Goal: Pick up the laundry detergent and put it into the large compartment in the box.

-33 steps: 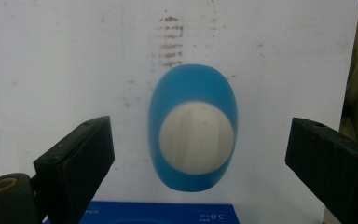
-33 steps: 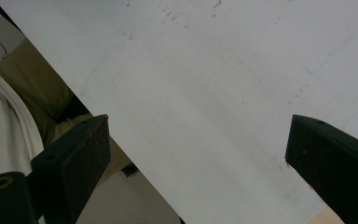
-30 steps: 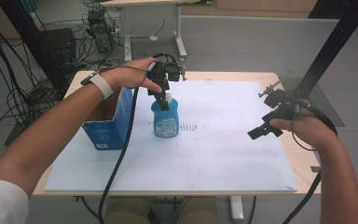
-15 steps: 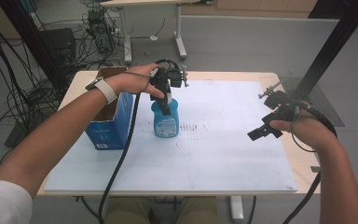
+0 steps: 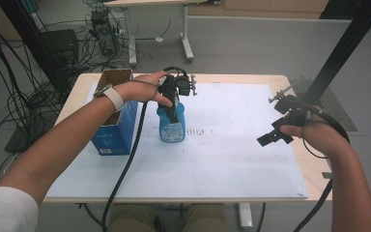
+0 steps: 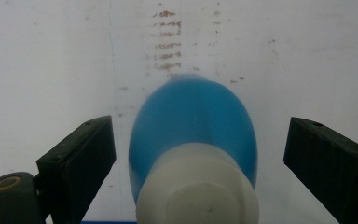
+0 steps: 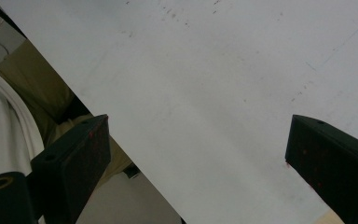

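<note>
Left gripper [image 5: 175,99] poised directly above the blue bottle [image 5: 172,124] — jaws spread wide, clear of its white cap [image 6: 196,186]; bottle upright beside the blue box [image 5: 115,130]. Right gripper [image 5: 281,129] — jaws apart, empty.

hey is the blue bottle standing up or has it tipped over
Upright. The blue bottle stands on its base on the white mat, cap up, between the open left hand-held gripper jaws.

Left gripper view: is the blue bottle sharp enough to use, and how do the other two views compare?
Left gripper view: the blue bottle is soft, its white cap blurred from closeness. High view: evenly lit and sharp. Right gripper view: the white board is in focus, without glare.
</note>
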`<state>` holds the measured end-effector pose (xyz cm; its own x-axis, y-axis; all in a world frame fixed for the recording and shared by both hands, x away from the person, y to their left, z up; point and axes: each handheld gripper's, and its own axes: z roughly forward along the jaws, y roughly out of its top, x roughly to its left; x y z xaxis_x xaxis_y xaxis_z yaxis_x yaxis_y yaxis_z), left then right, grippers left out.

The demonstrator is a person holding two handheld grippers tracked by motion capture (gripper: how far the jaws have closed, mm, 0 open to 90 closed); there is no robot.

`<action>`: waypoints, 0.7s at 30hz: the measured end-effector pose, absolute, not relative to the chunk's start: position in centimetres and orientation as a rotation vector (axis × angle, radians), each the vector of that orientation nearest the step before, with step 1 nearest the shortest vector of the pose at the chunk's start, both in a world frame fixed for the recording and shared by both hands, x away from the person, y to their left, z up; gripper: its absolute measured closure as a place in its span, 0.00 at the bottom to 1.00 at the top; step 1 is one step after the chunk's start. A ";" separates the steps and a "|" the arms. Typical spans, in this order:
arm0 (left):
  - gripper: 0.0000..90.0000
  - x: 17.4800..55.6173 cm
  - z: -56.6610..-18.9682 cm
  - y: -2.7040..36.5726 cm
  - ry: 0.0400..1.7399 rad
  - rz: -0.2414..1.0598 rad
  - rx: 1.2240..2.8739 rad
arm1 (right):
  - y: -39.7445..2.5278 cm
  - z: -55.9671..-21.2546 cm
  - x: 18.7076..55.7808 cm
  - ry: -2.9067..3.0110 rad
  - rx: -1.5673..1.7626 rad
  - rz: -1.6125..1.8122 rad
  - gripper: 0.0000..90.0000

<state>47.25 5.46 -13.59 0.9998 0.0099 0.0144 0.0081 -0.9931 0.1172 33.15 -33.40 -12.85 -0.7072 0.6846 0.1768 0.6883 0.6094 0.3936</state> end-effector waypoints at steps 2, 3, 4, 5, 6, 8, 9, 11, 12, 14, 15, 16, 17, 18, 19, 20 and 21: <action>0.11 47.2 -13.7 5.4 0.011 0.027 3.026 | -33.4 -12.9 33.1 -2.808 -1.202 -0.694 0.08; 0.11 47.3 -13.8 5.4 0.008 0.028 3.028 | -33.5 -12.9 33.1 -2.808 -1.202 -0.694 0.08; 0.11 47.3 -13.9 5.4 0.009 0.029 3.029 | -33.5 -12.9 33.2 -2.809 -1.200 -0.694 0.07; 0.11 47.3 -14.0 5.4 0.007 0.026 3.030 | -33.5 -13.0 33.2 -2.809 -1.199 -0.693 0.08; 0.11 47.3 -14.1 5.3 0.006 0.028 3.030 | -33.5 -13.0 33.2 -2.808 -1.199 -0.694 0.08; 0.11 47.3 -14.3 5.3 0.004 0.024 3.034 | -33.5 -13.0 33.2 -2.809 -1.197 -0.694 0.08; 0.11 47.3 -14.4 5.3 0.003 0.025 3.034 | -33.5 -13.0 33.2 -2.806 -1.199 -0.695 0.08; 0.12 47.3 -14.5 5.3 0.002 0.023 3.034 | -33.5 -13.0 33.2 -2.807 -1.199 -0.694 0.08; 0.12 47.3 -14.5 5.3 0.002 0.025 3.035 | -33.5 -13.0 33.2 -2.808 -1.199 -0.694 0.08; 0.13 47.3 -14.7 5.2 0.002 0.027 3.037 | -33.5 -13.0 33.2 -2.809 -1.199 -0.692 0.07; 0.13 47.3 -14.8 5.2 0.004 0.029 3.040 | -33.5 -12.9 33.2 -2.809 -1.199 -0.692 0.08; 0.13 47.3 -14.8 5.2 0.003 0.029 3.041 | -33.5 -12.9 33.2 -2.809 -1.200 -0.692 0.08; 0.13 47.3 -14.9 5.1 0.002 0.031 3.042 | -33.5 -13.0 33.2 -2.809 -1.200 -0.693 0.08; 0.13 47.3 -14.9 5.2 0.003 0.033 3.041 | -33.5 -13.0 33.2 -2.808 -1.200 -0.693 0.08; 0.13 47.3 -15.0 5.2 0.003 0.033 3.042 | -33.5 -13.0 33.2 -2.808 -1.199 -0.693 0.08; 0.14 47.3 -15.0 5.1 0.001 0.033 3.044 | -33.5 -13.0 33.2 -2.808 -1.198 -0.693 0.08; 0.14 47.3 -15.1 5.1 0.000 0.033 3.045 | -33.5 -13.0 33.2 -2.807 -1.199 -0.694 0.08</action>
